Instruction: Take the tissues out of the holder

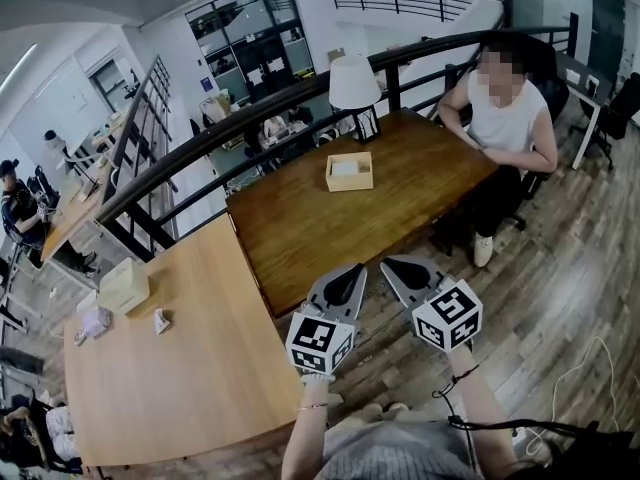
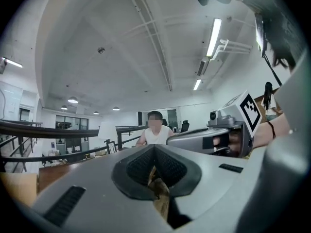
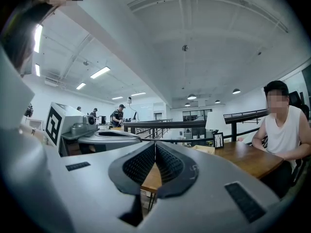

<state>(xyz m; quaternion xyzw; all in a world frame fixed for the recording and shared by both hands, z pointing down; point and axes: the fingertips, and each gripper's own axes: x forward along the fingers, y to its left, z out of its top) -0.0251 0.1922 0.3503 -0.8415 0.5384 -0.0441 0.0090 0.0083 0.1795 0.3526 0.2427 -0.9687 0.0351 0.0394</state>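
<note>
Claws closed, pads together — left claw, right claw — level, well apart from wooden tissue holder.

Head cam steeply down; cams on left gripper & right gripper level, sharing seated person.

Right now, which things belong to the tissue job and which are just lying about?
Job: tissue holder, tissues in it, left gripper and right gripper, both shut, empty.
Lying about: lamp, picture frame, pale box, seated person.
</note>
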